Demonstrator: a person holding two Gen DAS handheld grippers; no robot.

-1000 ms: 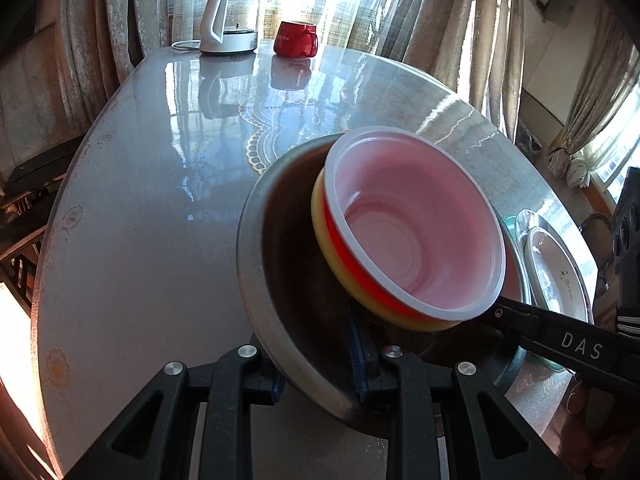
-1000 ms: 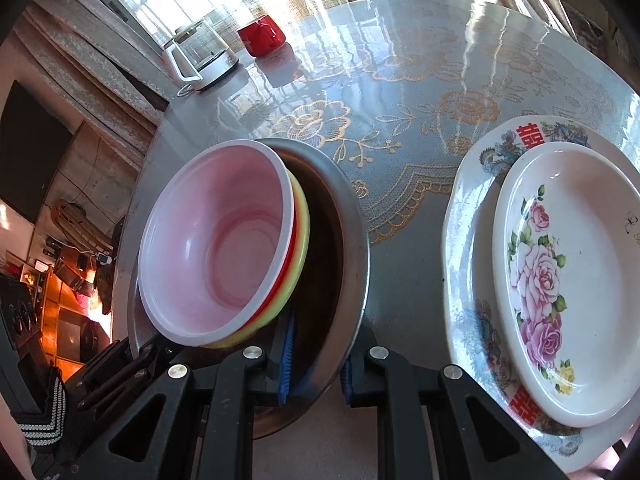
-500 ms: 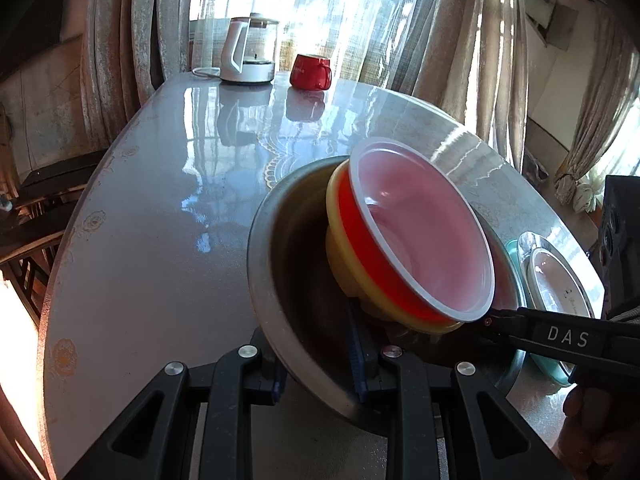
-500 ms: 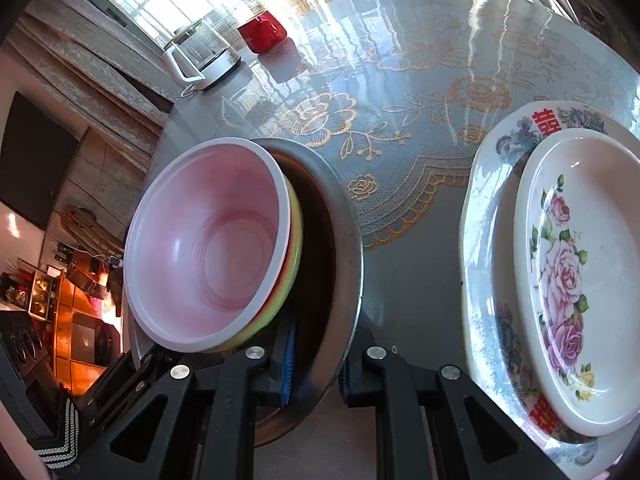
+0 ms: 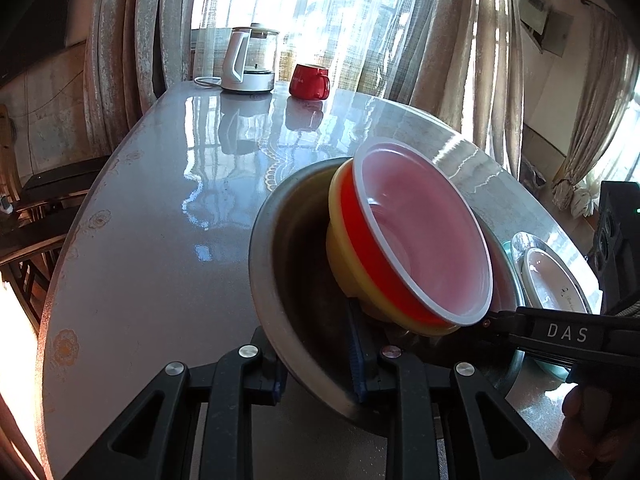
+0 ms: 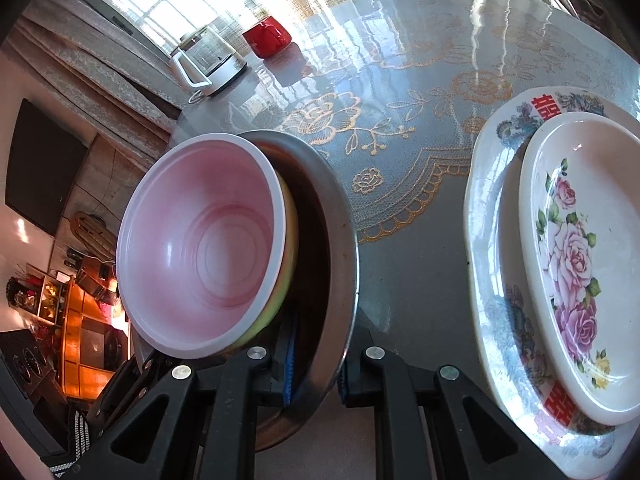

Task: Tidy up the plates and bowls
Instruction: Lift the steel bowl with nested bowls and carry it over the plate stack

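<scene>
A large steel bowl is held tilted over the table, with a nested stack of plastic bowls leaning on its side inside: yellow outermost, then red, with a white rim and pink inside. My left gripper is shut on the steel bowl's near rim. My right gripper is shut on the rim at another spot, and it shows in the left wrist view as a black finger marked DAS. A floral plate lies on a bigger patterned plate to the right.
The round glossy table carries a glass kettle and a red mug at its far edge. Curtains hang behind. Dark chairs stand off the table's left side. A person's hand grips the right tool.
The plastic stack has tipped further onto its side inside the steel bowl. The left view has swung upward and shows more window. Both grippers stay clamped on the rim.
</scene>
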